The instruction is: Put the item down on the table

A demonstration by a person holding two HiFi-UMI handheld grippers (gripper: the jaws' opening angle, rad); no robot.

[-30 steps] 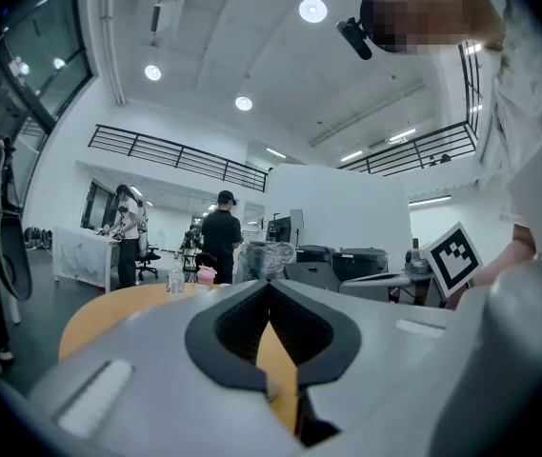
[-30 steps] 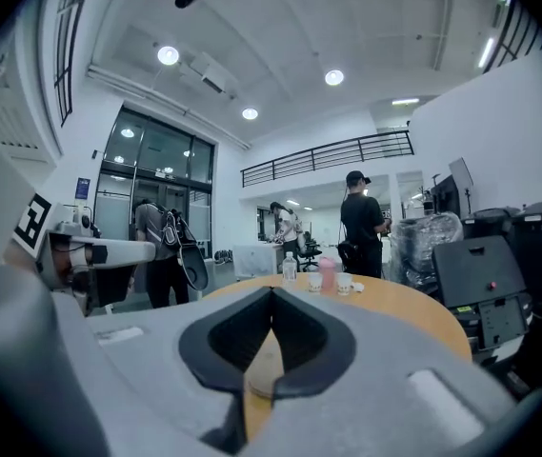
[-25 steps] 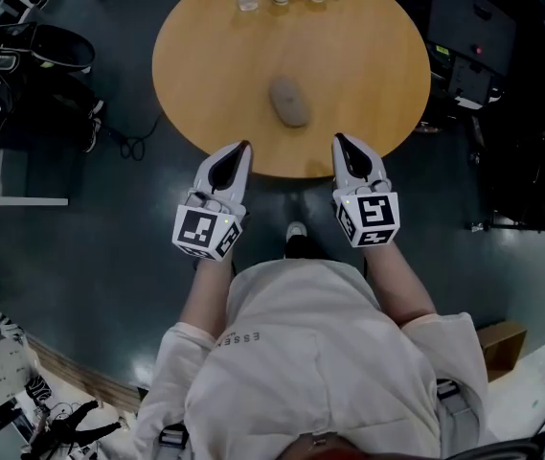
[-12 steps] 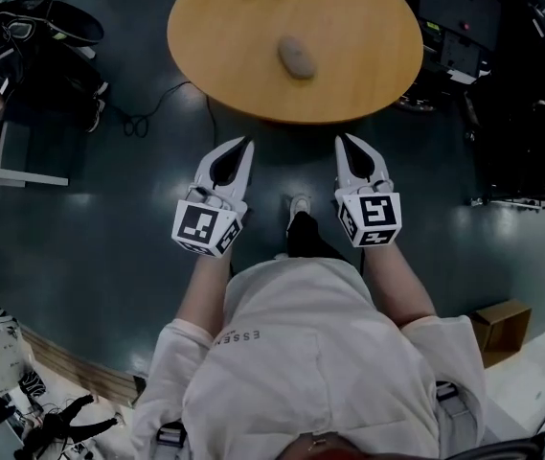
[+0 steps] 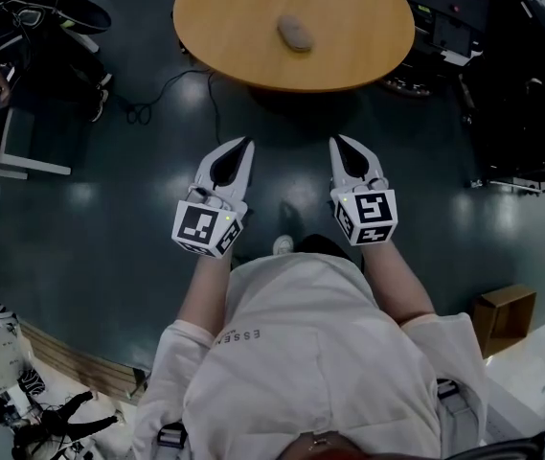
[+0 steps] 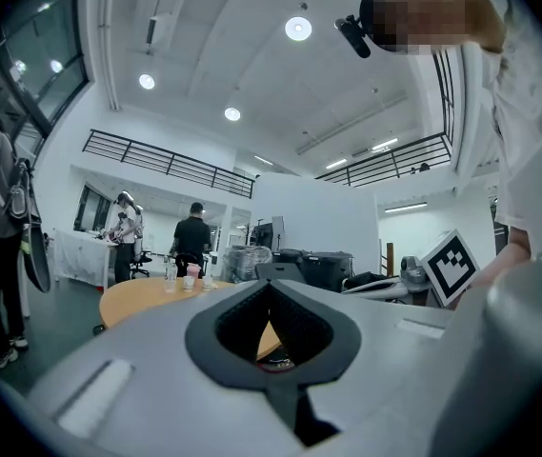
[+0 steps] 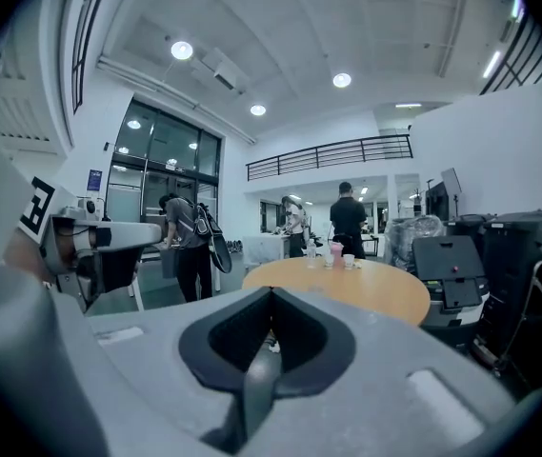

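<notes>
The item, a grey oval stone-like lump (image 5: 295, 33), lies alone on the round wooden table (image 5: 368, 27) at the top of the head view. Both grippers hang over the dark floor, well short of the table's near edge. My left gripper (image 5: 245, 145) is shut with nothing in it, and so is my right gripper (image 5: 335, 141). In the left gripper view the shut jaw tips (image 6: 270, 285) point at the table (image 6: 142, 300). In the right gripper view the shut tips (image 7: 271, 291) point at the table (image 7: 371, 289). Neither gripper view shows the item.
A bottle and cups (image 7: 332, 253) stand at the table's far edge. Black cables (image 5: 138, 113) trail on the floor at the left, dark equipment (image 5: 449, 22) stands right of the table, and a cardboard box (image 5: 502, 319) sits at the right. People (image 7: 349, 219) stand beyond the table.
The table and the item have slid up and away in the head view as the person stepped back. Both grippers stay shut and empty, now over the floor.
</notes>
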